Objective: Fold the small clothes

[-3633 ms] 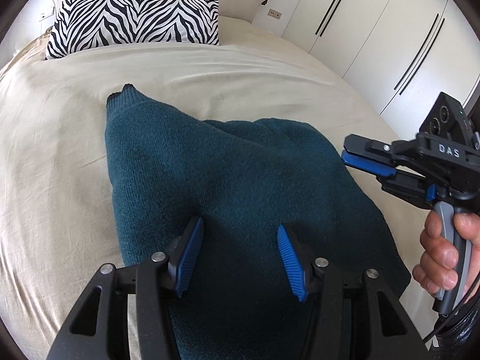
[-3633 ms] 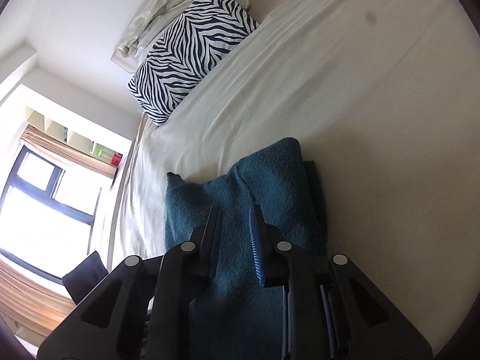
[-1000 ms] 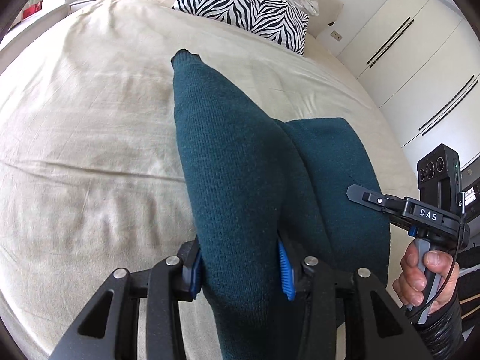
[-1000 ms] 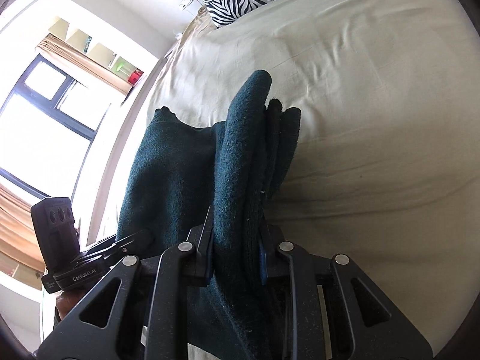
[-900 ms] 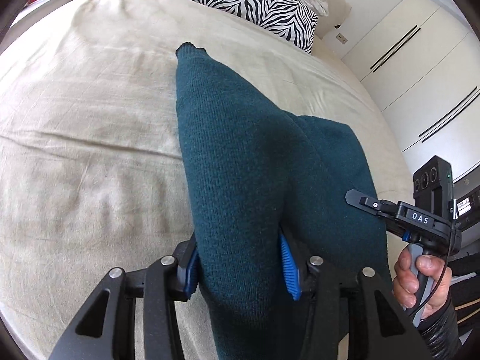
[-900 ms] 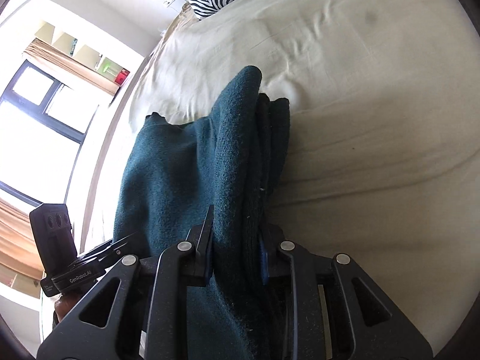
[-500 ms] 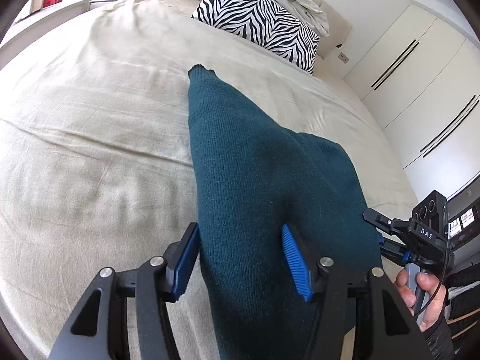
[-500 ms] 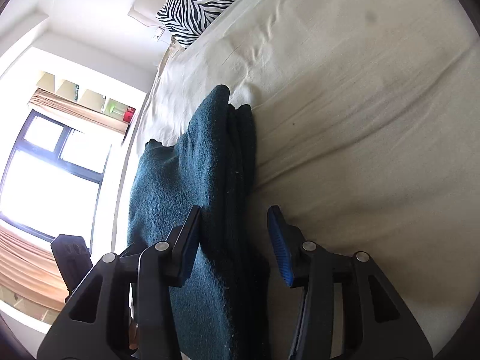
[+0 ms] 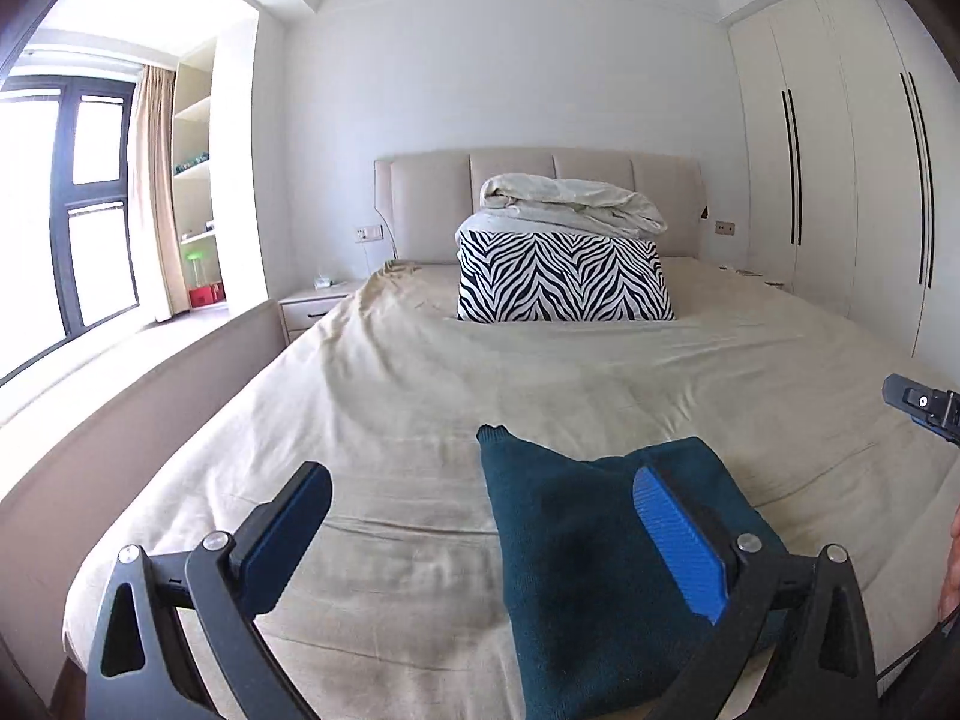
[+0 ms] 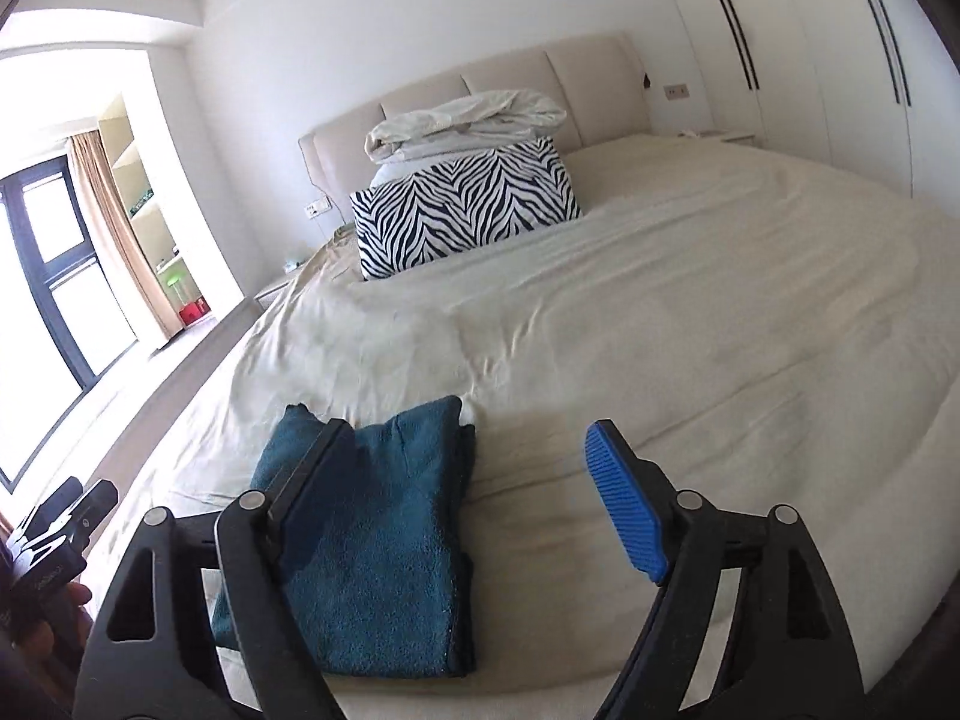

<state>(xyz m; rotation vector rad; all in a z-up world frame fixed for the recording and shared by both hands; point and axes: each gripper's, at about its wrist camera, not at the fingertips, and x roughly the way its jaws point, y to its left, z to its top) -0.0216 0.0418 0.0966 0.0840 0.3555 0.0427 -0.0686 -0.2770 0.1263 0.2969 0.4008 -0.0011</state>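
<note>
A dark teal sweater (image 9: 588,570) lies folded in a thick rectangle on the beige bed sheet (image 9: 390,408), near the bed's front edge. My left gripper (image 9: 480,480) hovers above it with its jaws opening wide. Nothing is between them, and the sweater shows under the right finger (image 9: 678,546). In the right wrist view the sweater (image 10: 390,540) lies below the left finger (image 10: 306,480). My right gripper (image 10: 468,432) is also opening, with only bare sheet between its pads. Each gripper shows at the edge of the other's view: the right gripper (image 9: 918,405) and the left gripper (image 10: 60,516).
A zebra-striped pillow (image 9: 564,276) with a bundled pale duvet (image 9: 570,204) on top stands against the padded headboard (image 9: 432,204). White wardrobes (image 9: 840,180) line the right wall. A window (image 9: 60,210) and a low ledge (image 9: 120,408) run along the left.
Both grippers have let go of the sweater, opened wide, and risen while tilting up toward the headboard. The sweater, which hung between the jaws, now lies flat and folded on the bed.
</note>
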